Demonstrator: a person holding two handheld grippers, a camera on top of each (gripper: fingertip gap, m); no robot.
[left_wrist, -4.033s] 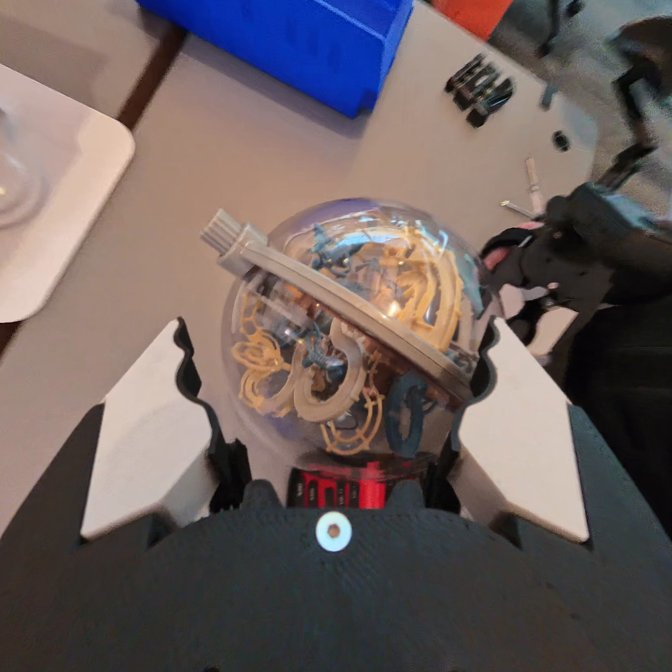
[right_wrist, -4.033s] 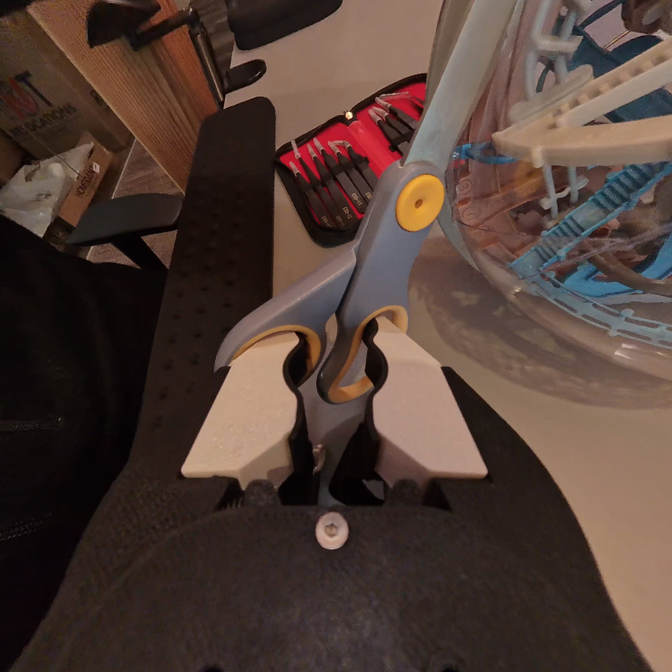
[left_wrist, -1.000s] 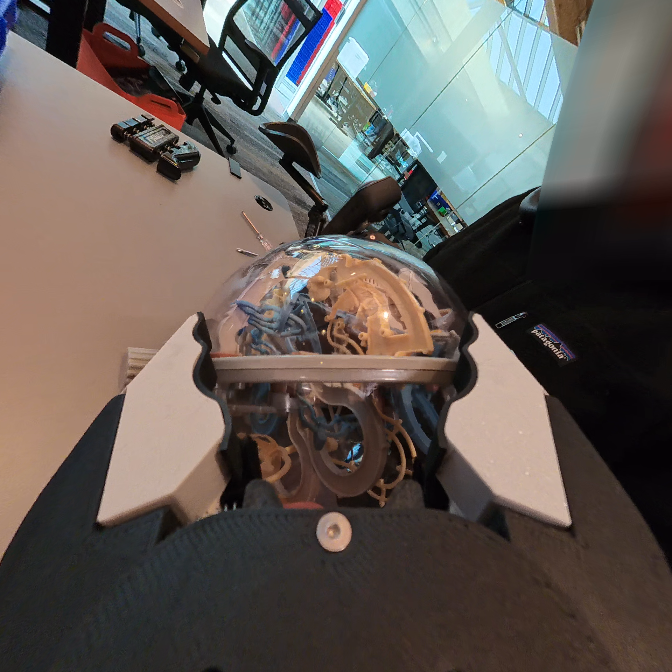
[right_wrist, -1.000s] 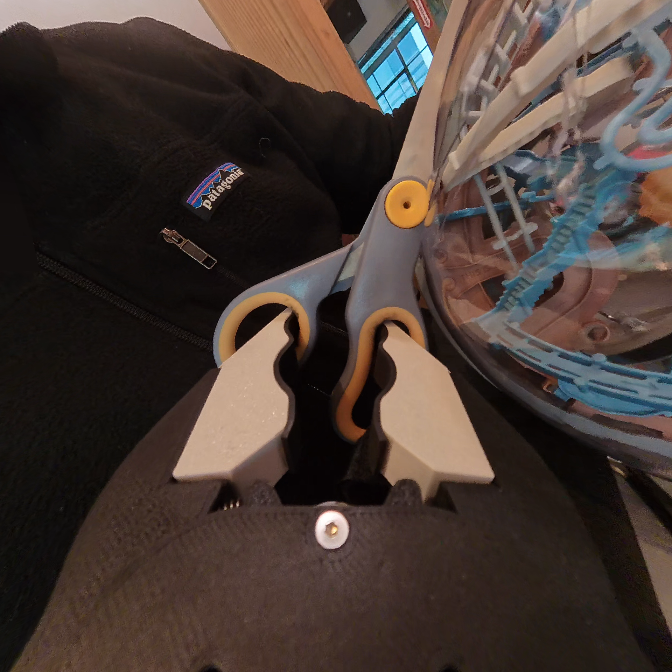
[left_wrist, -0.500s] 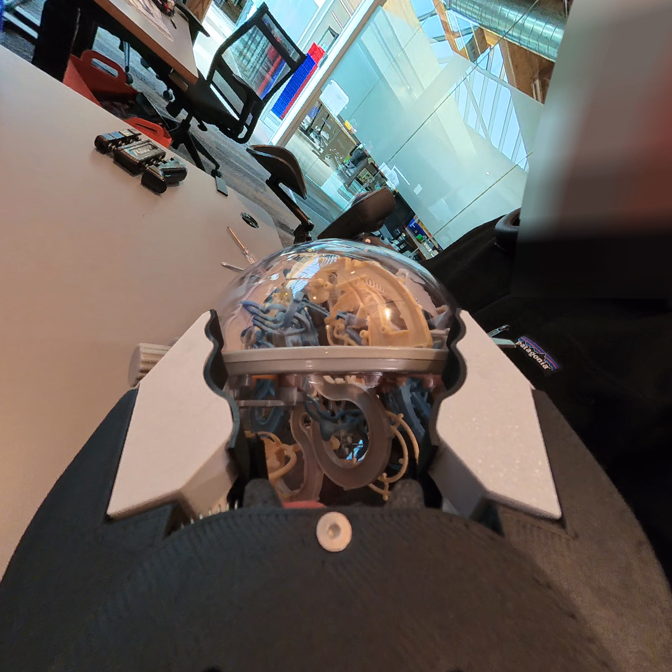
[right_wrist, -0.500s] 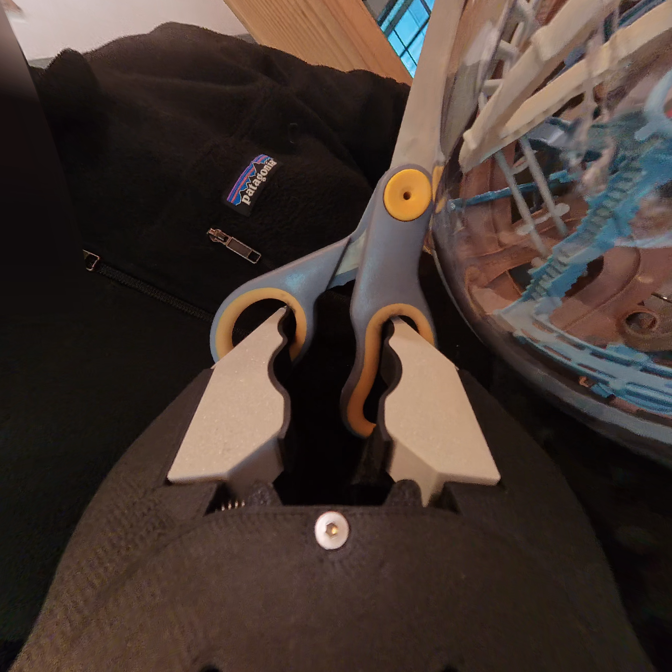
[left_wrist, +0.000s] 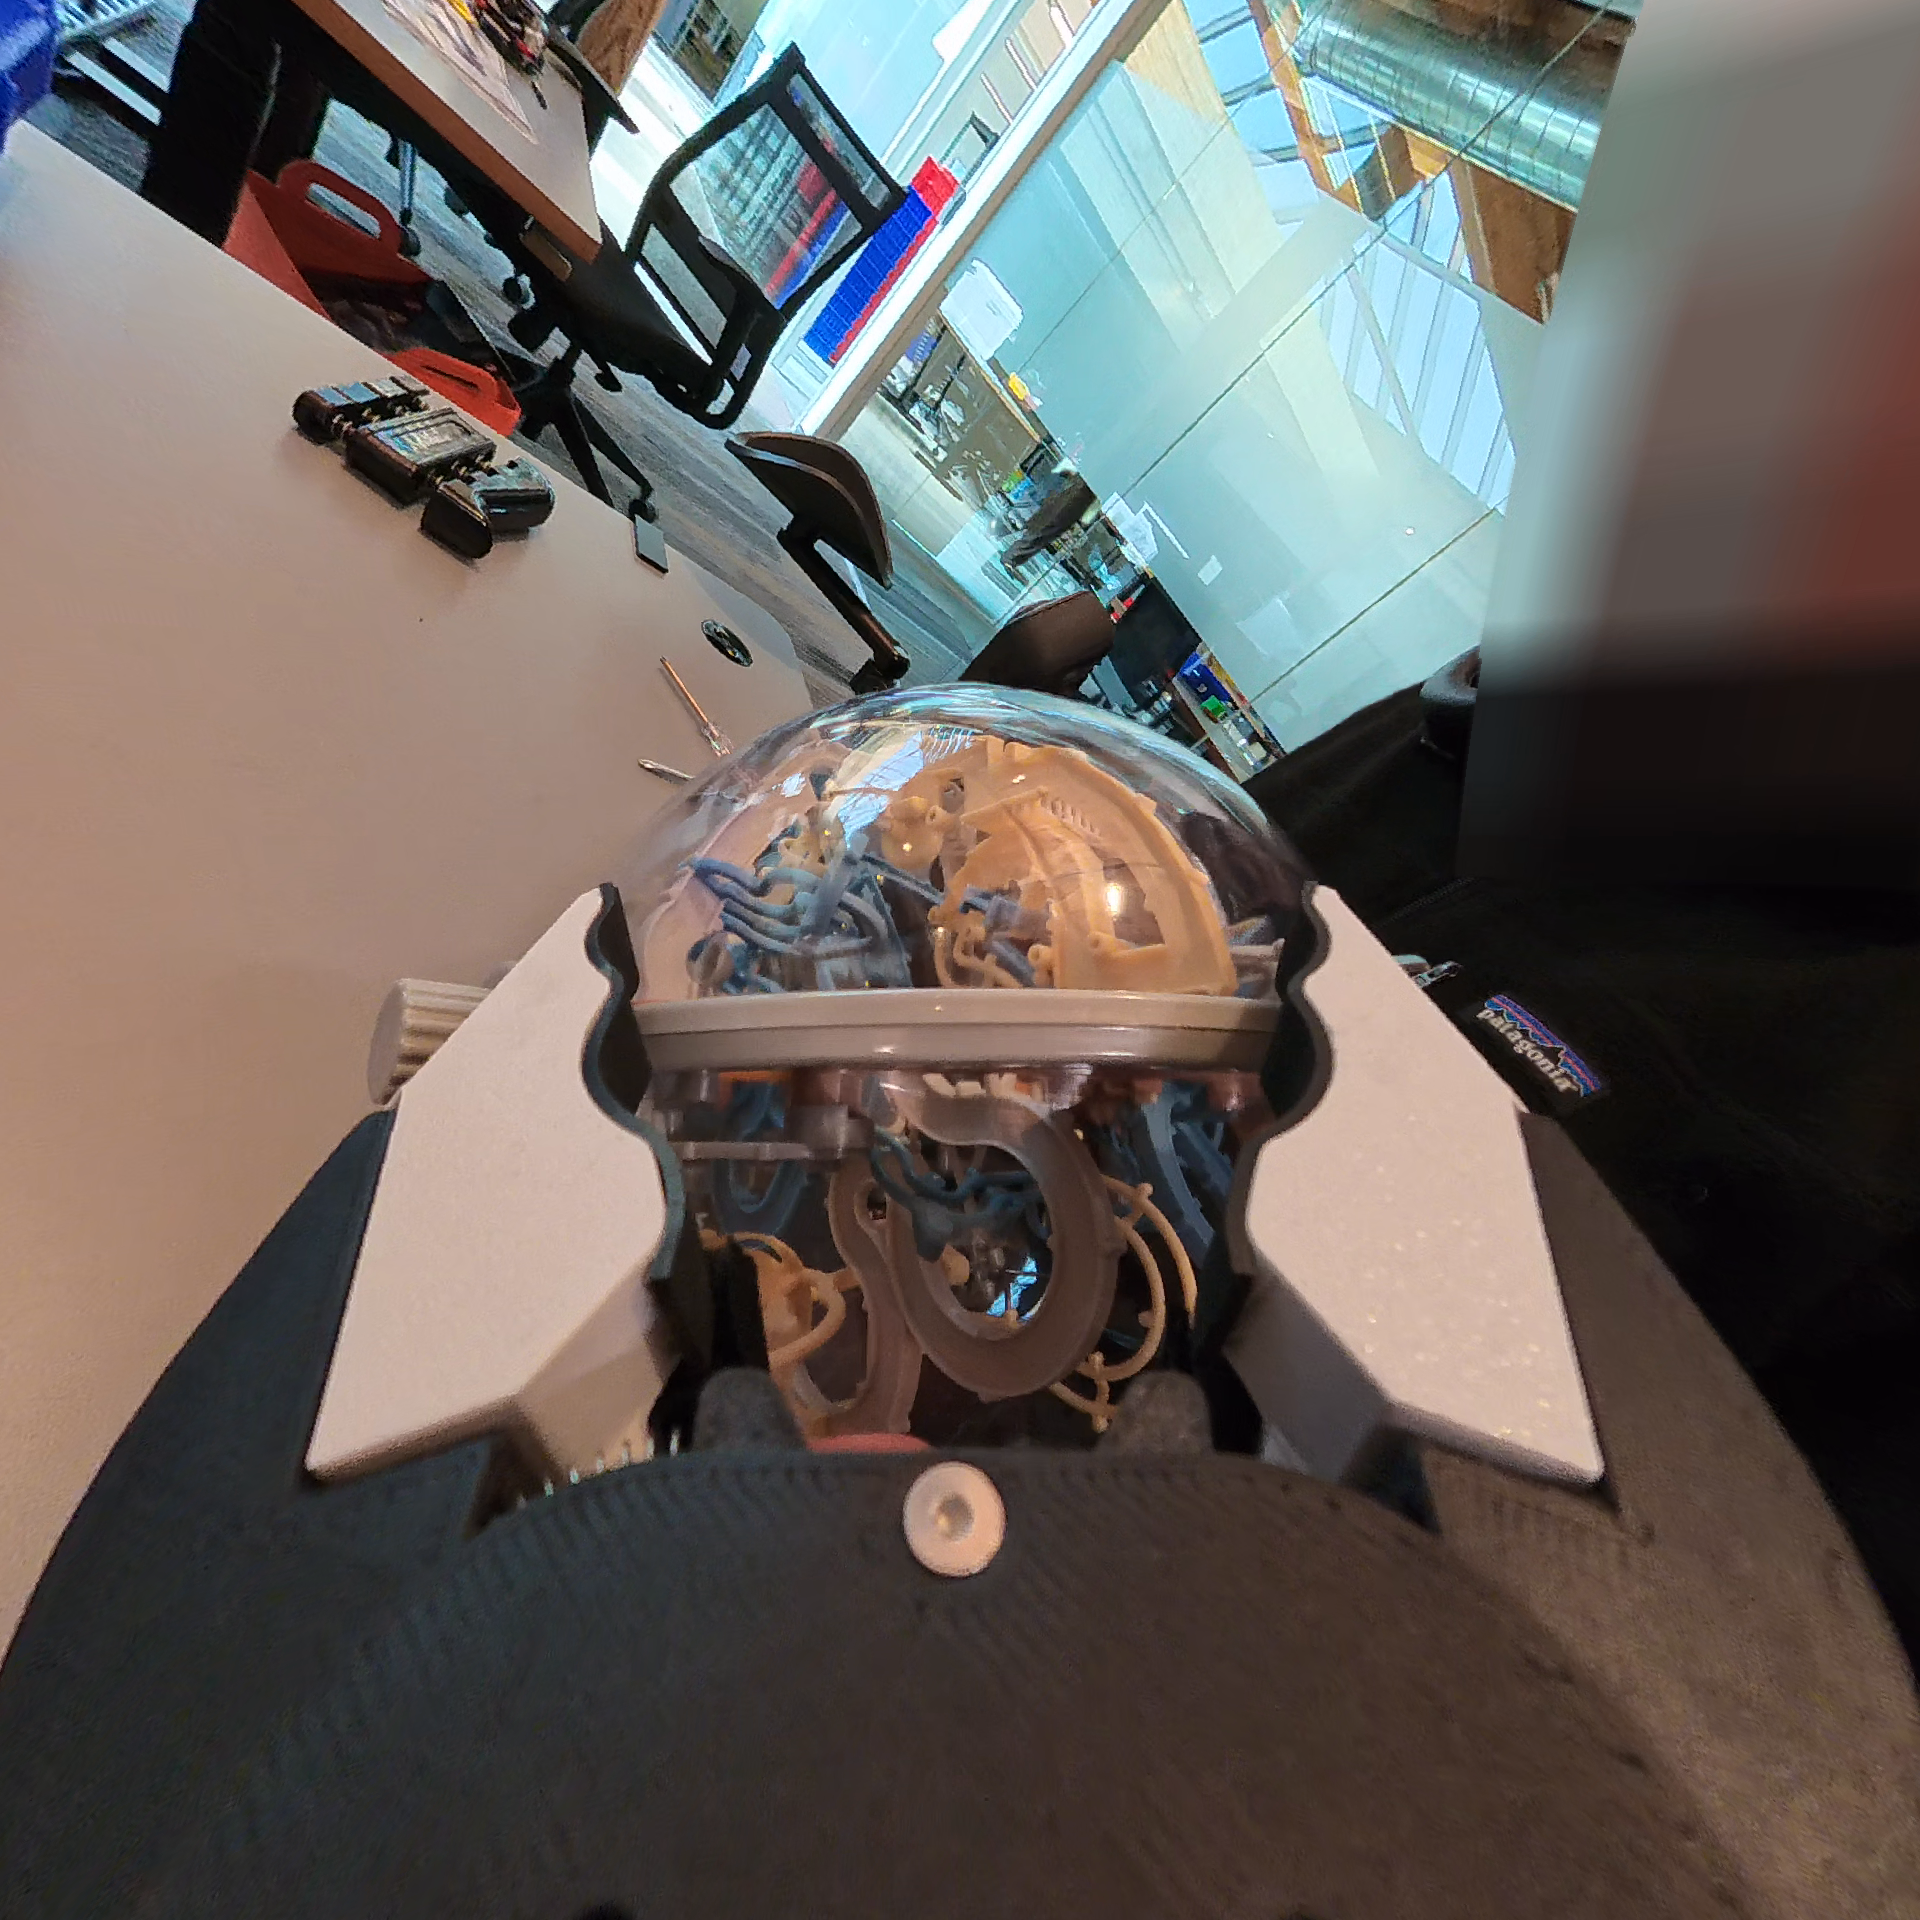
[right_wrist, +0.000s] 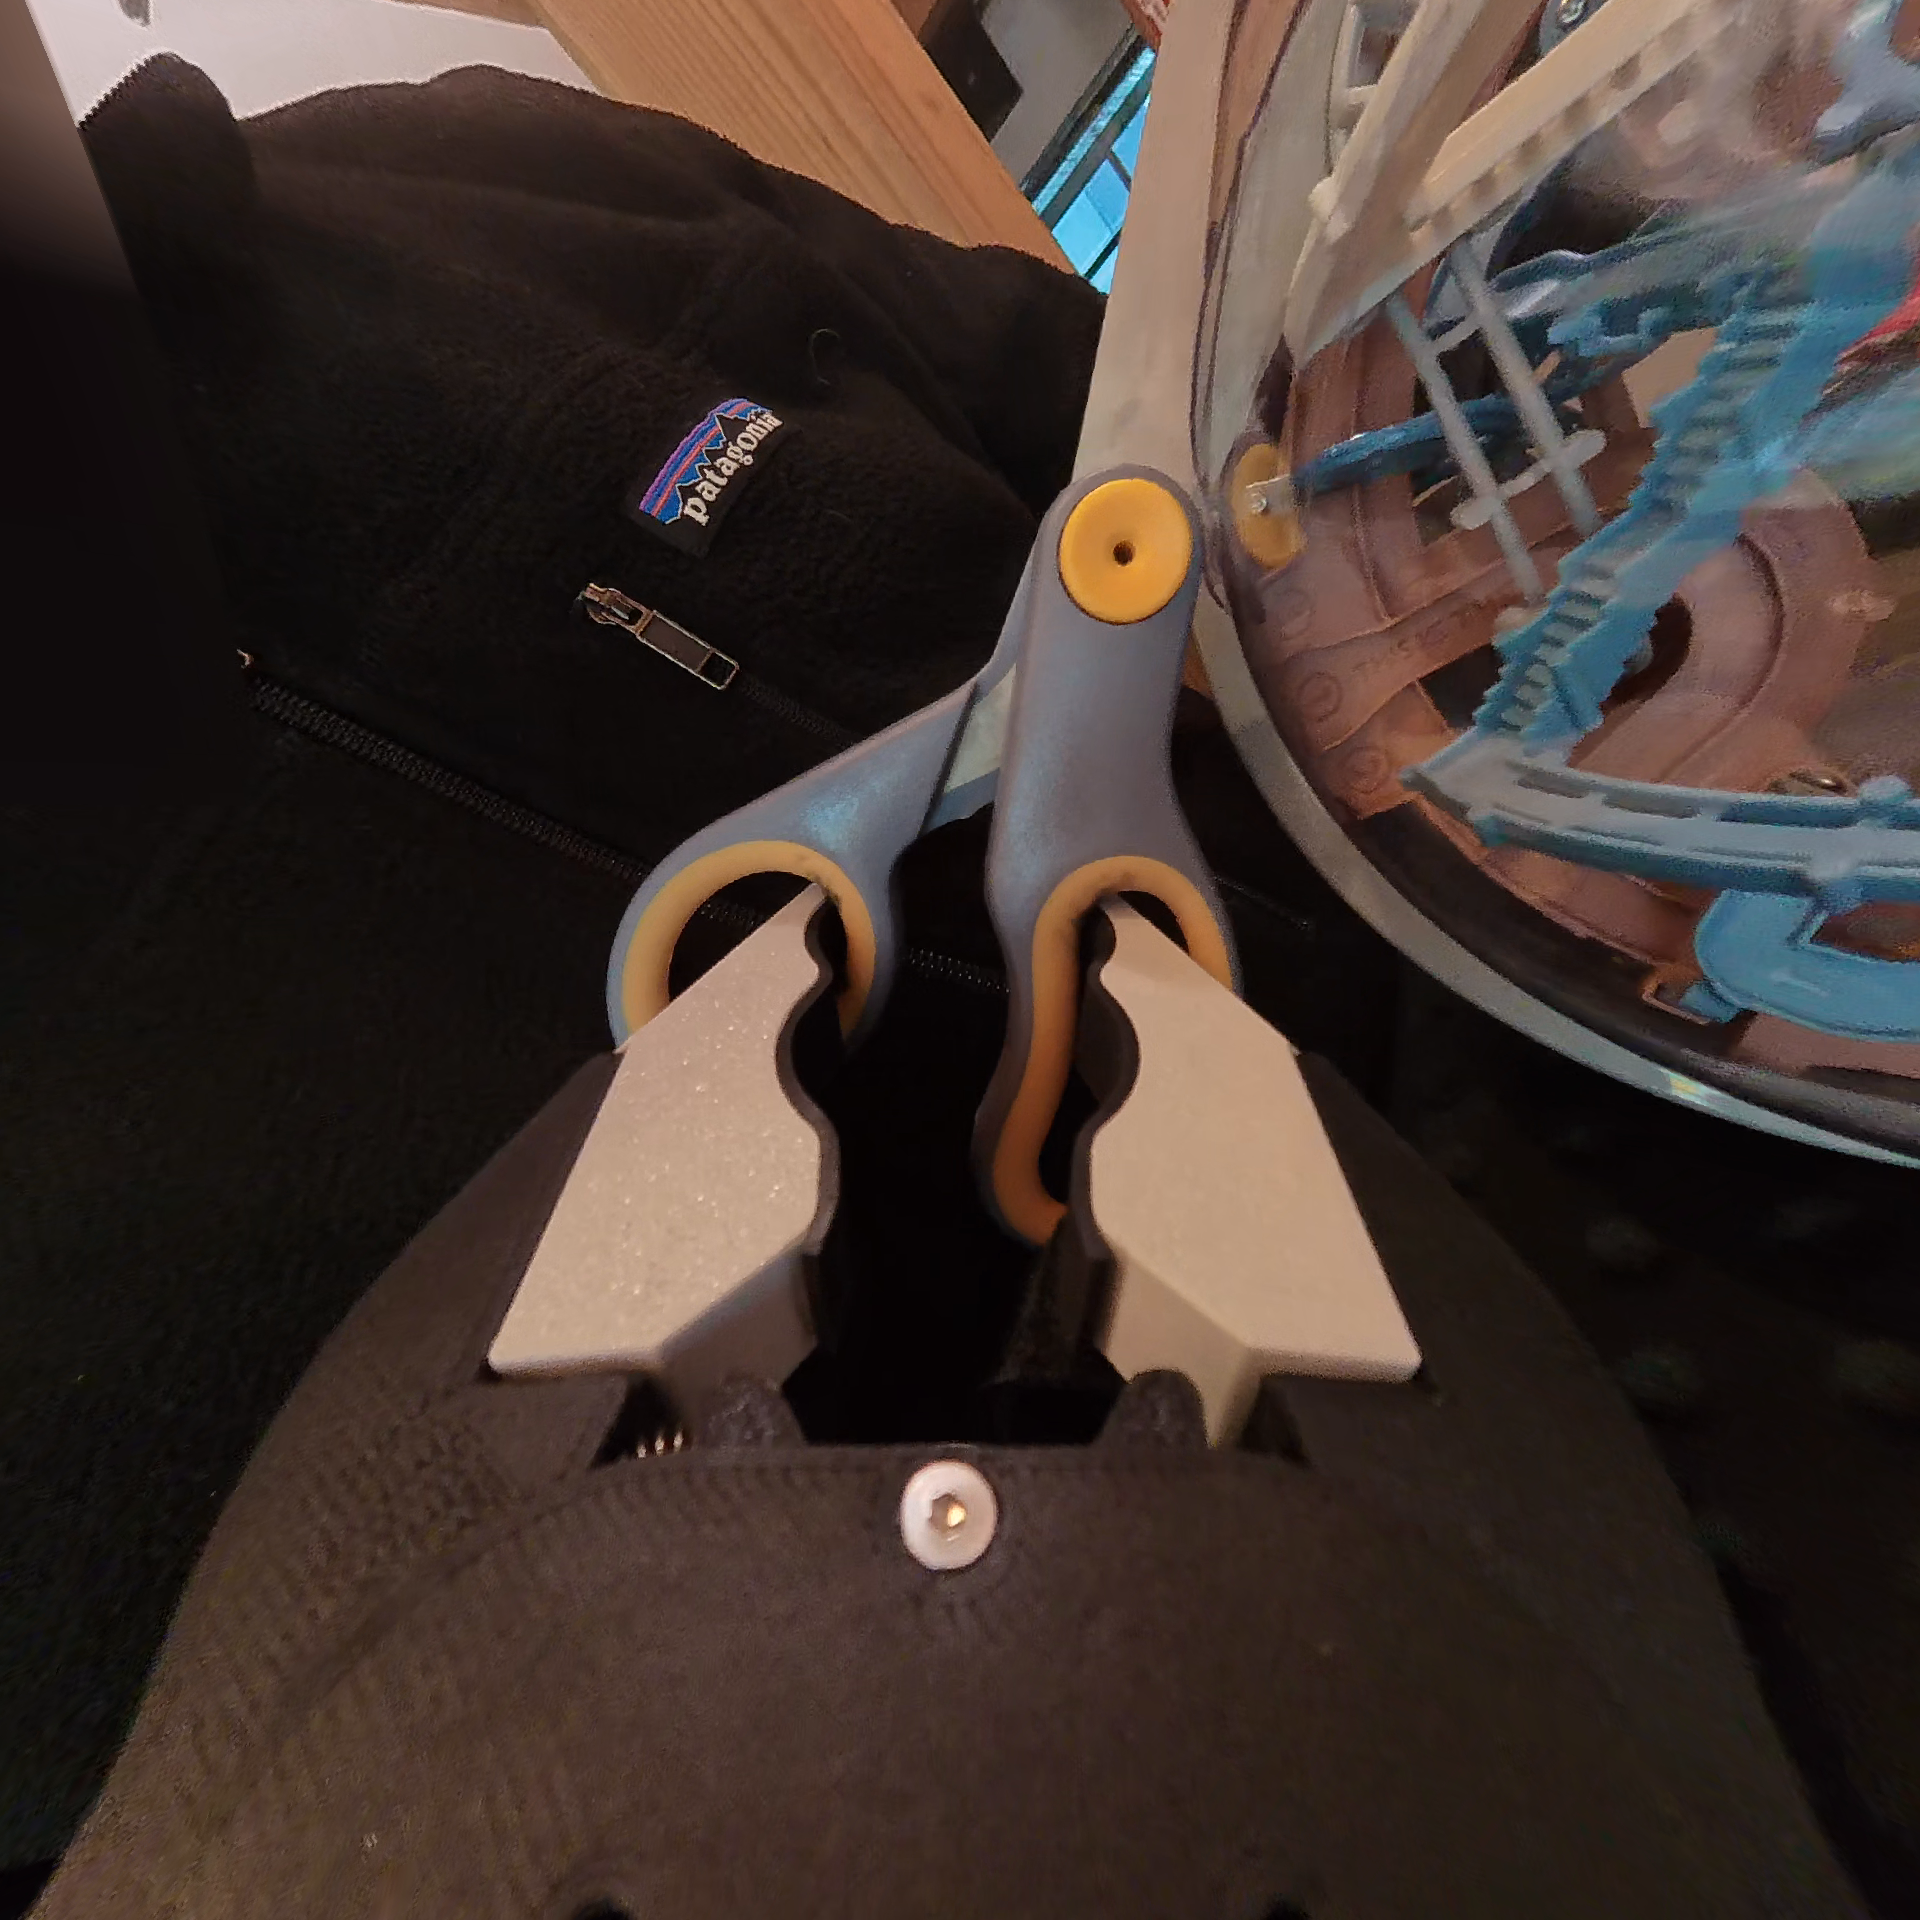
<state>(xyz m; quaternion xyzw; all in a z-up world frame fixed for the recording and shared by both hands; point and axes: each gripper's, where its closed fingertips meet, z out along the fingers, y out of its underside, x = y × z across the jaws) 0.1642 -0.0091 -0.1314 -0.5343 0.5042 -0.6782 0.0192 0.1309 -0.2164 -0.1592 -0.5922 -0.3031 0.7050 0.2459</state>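
Note:
My left gripper (left_wrist: 956, 904) is shut on a clear plastic maze ball (left_wrist: 935, 821) with tan, blue and grey tracks inside. Its fingers clamp the grey ring around the ball's middle, and the ball is held up off the table. My right gripper (right_wrist: 961, 920) holds grey and yellow scissors (right_wrist: 1091, 707), with one fingertip in each handle loop and the handles slightly spread. The scissor blade (right_wrist: 1153, 260) runs up along the side of the maze ball, which fills the right of the right wrist view (right_wrist: 1558, 675). The blade tips are out of view.
A pale table (left_wrist: 208, 779) lies to the left, with black parts (left_wrist: 416, 457) and a small screwdriver (left_wrist: 691, 707) on it. Office chairs (left_wrist: 727, 239) and glass walls stand beyond. A person's black fleece jacket (right_wrist: 468, 416) is close behind the scissors and also shows in the left wrist view (left_wrist: 1662, 1143). Tip to tip, the grippers are about 20 centimeters apart.
Since four seconds ago both grippers have lifted off the table and tilted up towards the person. In the last second the right fingers and the scissor handles have spread slightly.

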